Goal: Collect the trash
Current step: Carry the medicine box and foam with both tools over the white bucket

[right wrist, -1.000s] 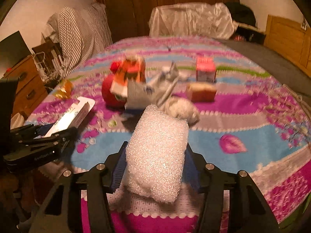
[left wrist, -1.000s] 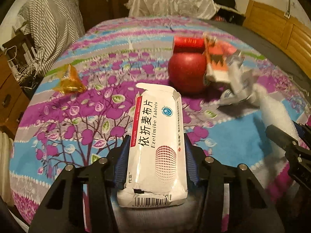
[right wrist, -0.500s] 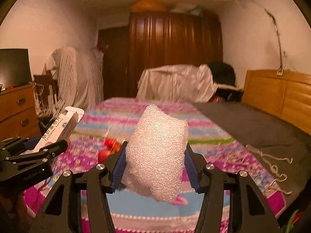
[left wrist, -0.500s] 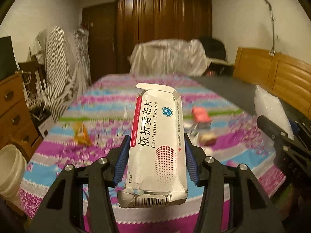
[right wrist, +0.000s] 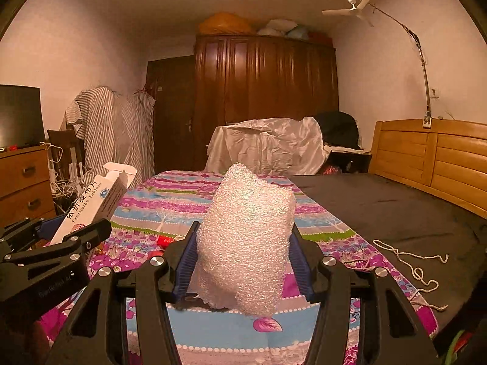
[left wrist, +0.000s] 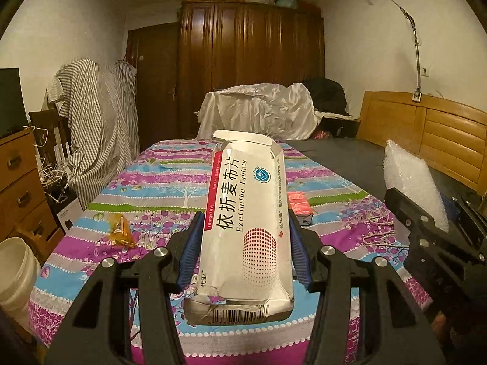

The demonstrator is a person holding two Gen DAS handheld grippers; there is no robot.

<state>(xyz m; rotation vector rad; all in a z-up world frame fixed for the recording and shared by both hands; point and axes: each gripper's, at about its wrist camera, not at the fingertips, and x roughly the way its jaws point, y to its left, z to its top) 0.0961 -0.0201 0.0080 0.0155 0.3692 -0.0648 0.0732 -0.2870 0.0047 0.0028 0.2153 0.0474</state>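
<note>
While the crumpled white cardboard tablet box [left wrist: 247,225] with black and red print sits lengthwise between the blue pads [left wrist: 191,249] of the left gripper [left wrist: 246,228], those pads press on its two long sides and hold it in the air above the bed, its torn flap end pointing away from the camera. Just to the right, a rolled wad of clear bubble wrap [right wrist: 246,237] is pinched the same way in the right gripper [right wrist: 243,243], whose blue pads [right wrist: 296,258] dent its sides; it, too, hangs clear of the bedding. The two tools are side by side, each showing at the edge of the other's view.

Below them lies a bedspread [left wrist: 158,179] patterned in purple, blue and green with tree prints. On it rest a crinkled amber plastic wrapper [left wrist: 119,231] to the left and a small pink carton [left wrist: 299,206] partly hidden behind the tablet box. A loose white cord [right wrist: 408,258] trails over the dark grey sheet [right wrist: 395,206] on the right side. A pale plastic bucket [left wrist: 15,270] stands beside the bed at lower left, near a wooden dresser [left wrist: 18,179].
</note>
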